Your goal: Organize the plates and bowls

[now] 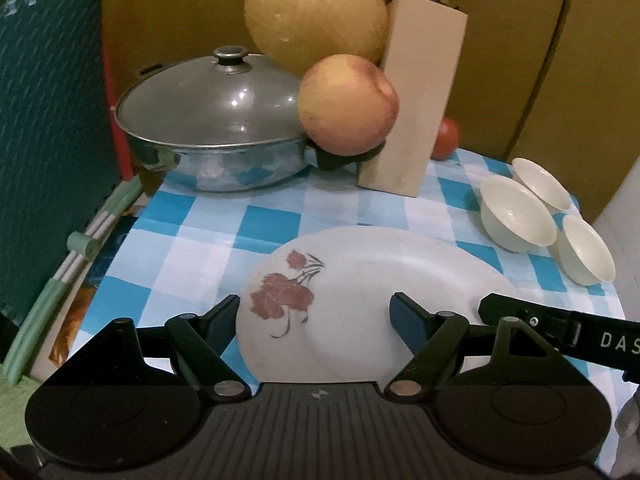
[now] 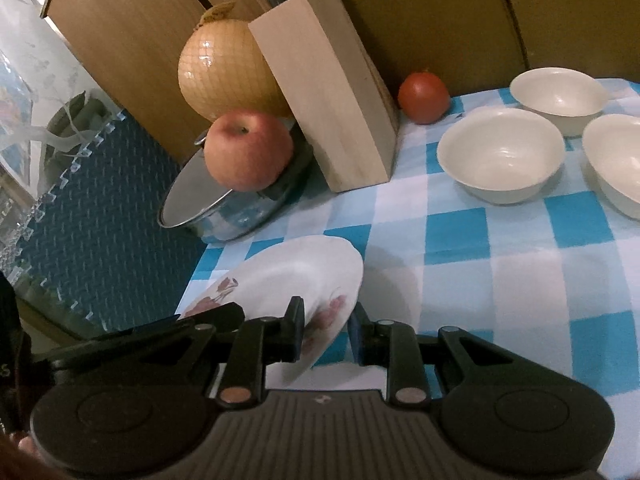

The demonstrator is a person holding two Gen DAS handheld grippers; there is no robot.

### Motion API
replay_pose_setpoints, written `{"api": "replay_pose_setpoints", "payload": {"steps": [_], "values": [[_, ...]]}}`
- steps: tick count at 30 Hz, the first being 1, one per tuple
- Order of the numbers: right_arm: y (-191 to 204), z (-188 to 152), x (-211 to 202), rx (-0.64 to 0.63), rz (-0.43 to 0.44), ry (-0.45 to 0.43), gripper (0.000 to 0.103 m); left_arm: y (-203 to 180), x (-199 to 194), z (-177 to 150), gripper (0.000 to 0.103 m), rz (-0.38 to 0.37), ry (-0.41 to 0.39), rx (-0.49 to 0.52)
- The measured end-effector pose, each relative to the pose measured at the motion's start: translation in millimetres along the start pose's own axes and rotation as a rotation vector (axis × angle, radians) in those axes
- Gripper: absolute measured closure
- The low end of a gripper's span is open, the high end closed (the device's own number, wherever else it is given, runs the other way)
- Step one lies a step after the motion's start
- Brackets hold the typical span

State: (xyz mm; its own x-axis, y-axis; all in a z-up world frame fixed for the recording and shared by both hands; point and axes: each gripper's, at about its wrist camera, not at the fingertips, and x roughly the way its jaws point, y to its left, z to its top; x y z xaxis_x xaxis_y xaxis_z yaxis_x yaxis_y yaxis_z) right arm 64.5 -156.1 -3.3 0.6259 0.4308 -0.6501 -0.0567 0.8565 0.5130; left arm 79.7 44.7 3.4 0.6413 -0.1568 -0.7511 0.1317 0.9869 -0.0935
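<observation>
Flowered plate tilted, edge clamped in right claw; left claw apart.

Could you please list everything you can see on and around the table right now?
plate: one, white with red flowers, near table edge, tilted, rim between the right jaws
bowls: three, cream, clustered at the right
pot: one, steel, lidded, back left
apple: one, red-yellow, on the pot's handle
pomelo: one, yellow, netted, behind the apple
knife block: one, pale wood, centre back
tomato: one, red, right of the block
tablecloth: one, blue-white check
foam mat: one, teal, at the left
left gripper: black, jaws open over the plate
right gripper: black, gripping the plate
</observation>
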Motion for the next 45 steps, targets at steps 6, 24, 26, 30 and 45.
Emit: {"api": "replay_pose_setpoints", "payload": {"steps": [6, 24, 26, 30, 45], "values": [[-1, -16, -26, 0.003, -0.012, -0.025, 0.079, -11, -14, -12, 0.018, -0.011, -0.014, 0.02], [-11, -46, -65, 0.025, -0.034, -0.051, 0.079, -36, -32, -38, 0.018, -0.041, -0.016, 0.068], [-11, -49, -68, 0.026, -0.034, -0.053, 0.079, -37, -34, -40, 0.018, -0.042, -0.019, 0.073], [-11, -55, -74, 0.022, -0.039, -0.06, 0.078, -39, -37, -46, 0.018, -0.047, -0.018, 0.077], [-16, -76, -86, 0.032, -0.049, -0.047, 0.078, -47, -43, -65, 0.018, -0.055, 0.004, 0.094]]}}
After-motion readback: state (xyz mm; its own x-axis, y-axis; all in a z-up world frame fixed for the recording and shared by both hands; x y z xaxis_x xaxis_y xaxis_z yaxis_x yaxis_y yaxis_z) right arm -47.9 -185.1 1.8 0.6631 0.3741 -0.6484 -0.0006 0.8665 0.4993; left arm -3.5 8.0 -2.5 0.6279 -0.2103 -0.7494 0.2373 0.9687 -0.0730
